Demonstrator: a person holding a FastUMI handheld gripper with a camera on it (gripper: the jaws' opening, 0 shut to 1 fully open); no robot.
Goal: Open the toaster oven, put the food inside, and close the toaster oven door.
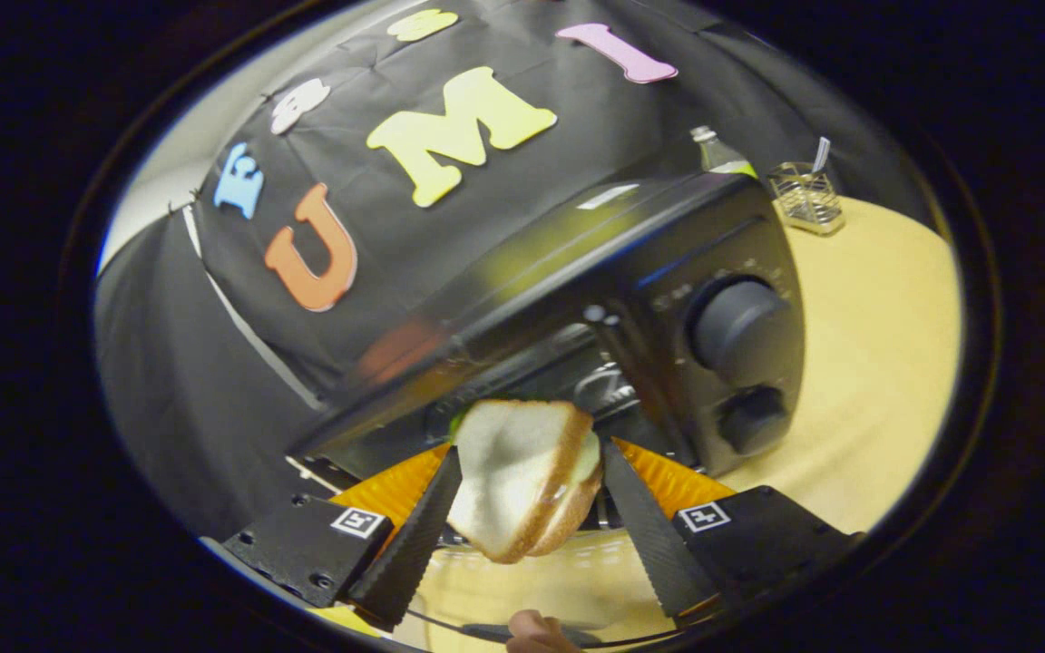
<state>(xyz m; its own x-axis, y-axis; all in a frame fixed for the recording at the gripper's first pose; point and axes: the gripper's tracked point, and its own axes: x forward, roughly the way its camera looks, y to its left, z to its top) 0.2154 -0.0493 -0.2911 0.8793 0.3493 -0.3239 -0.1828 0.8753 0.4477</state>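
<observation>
1. Black ridged gripper (527, 494) pinching a white-bread sandwich with green filling (522, 476), both fingers pressed on its sides.
2. Just beneath and behind: orange ribbed plate (395, 485).
3. Just ahead: black toaster oven (577, 299), door apparently down, cavity beyond the sandwich; two round knobs (736, 322) off to the right.
4. Advised: carry level, enter mid-cavity clear of the rack edge, release only once the sandwich rests.
</observation>
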